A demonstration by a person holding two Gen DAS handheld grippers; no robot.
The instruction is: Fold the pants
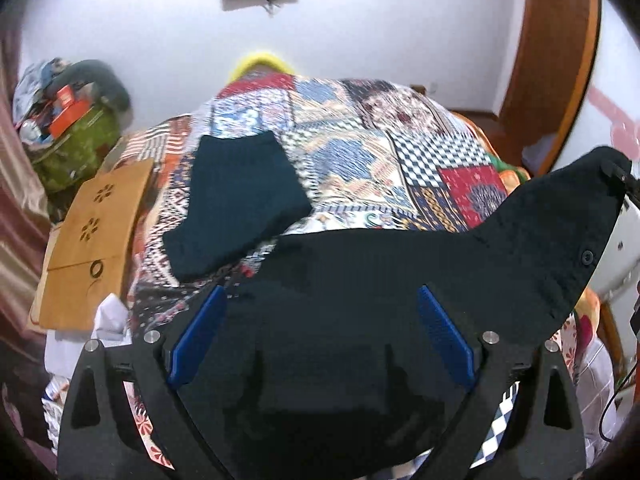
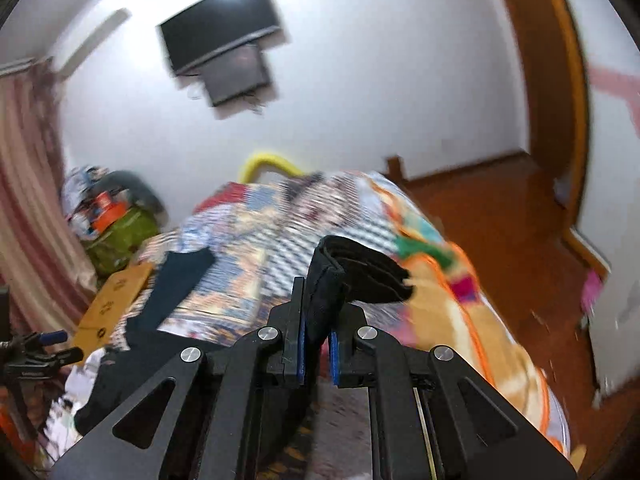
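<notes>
Dark black pants (image 1: 360,280) lie across a patchwork bedspread (image 1: 344,132), one corner lifted at the right toward a white gripper body. My left gripper (image 1: 320,300) is open, its blue pads (image 1: 200,336) spread above the pants and holding nothing. In the right wrist view my right gripper (image 2: 316,312) is shut on a thick fold of the pants (image 2: 352,268) and holds it raised above the bed. A dark teal folded garment (image 1: 236,200) lies flat on the bed's left; it also shows in the right wrist view (image 2: 176,284).
A brown cardboard piece (image 1: 92,232) lies at the bed's left edge. A green bag with clutter (image 1: 76,136) stands by the wall. A TV (image 2: 220,36) hangs on the wall. Wooden floor (image 2: 500,224) and a door frame are on the right.
</notes>
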